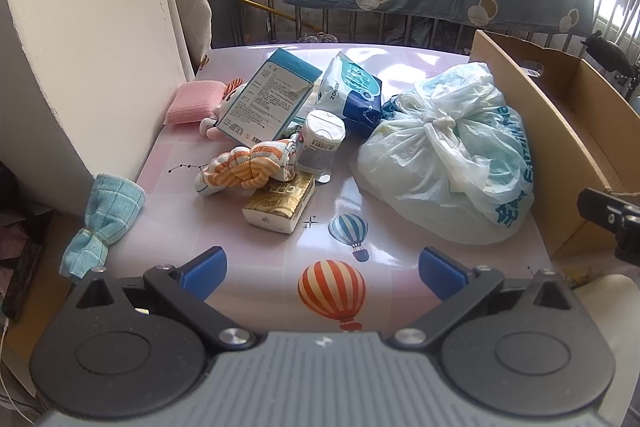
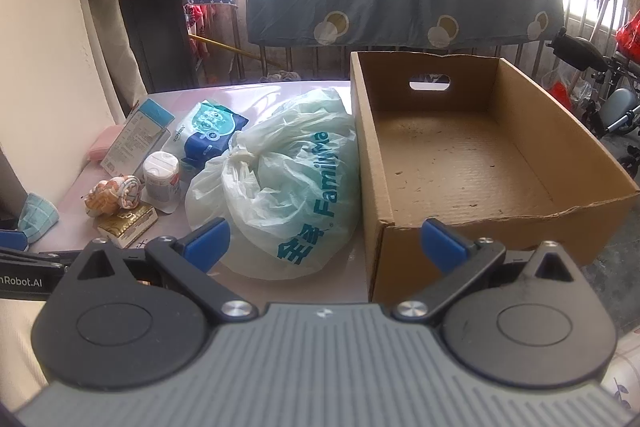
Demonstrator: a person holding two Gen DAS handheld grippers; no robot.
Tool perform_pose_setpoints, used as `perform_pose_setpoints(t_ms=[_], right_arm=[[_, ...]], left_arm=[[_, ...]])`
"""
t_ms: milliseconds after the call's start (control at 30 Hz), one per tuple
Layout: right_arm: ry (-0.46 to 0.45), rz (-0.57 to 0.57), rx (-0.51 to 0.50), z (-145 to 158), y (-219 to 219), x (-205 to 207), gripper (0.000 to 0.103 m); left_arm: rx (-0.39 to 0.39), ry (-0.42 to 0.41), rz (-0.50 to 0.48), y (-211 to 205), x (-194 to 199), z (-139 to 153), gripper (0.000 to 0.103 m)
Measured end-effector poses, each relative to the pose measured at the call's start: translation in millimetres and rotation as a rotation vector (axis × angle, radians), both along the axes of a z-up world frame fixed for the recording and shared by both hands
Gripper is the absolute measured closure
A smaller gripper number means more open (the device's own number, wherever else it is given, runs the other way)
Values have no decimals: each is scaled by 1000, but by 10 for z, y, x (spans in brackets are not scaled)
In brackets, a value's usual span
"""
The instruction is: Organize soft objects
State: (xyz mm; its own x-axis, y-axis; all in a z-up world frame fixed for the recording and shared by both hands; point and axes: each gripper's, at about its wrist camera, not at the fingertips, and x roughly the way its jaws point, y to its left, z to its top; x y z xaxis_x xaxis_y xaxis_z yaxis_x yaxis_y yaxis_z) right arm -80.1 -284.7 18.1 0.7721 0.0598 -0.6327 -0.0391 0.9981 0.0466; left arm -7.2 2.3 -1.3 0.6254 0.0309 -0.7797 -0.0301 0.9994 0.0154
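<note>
Left wrist view: the left gripper (image 1: 323, 269) hangs open and empty; the knotted orange cloth (image 1: 244, 167) lies mid-table, soft and light, best pinched at its knot.

Right wrist view: the right gripper (image 2: 323, 242) is open too, before the plastic bag (image 2: 280, 187), which looks slippery, and the cardboard box (image 2: 460, 163).

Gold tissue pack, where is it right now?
Left wrist view: the gold tissue pack lies centre-left on the table, under the orange striped cloth bundle, left of the tied plastic bag.

Glossy table (image 1: 340, 195), crinkled plastic bag (image 2: 280, 187), matt cardboard box (image 2: 560, 131)
</note>
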Motion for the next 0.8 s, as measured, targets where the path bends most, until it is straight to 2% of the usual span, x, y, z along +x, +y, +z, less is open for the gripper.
perform_pose_setpoints(t_ms=[800], right_arm=[[29, -5, 21, -65, -8, 18, 1]], left_arm=[[-11, -9, -9, -25, -7, 40, 0]])
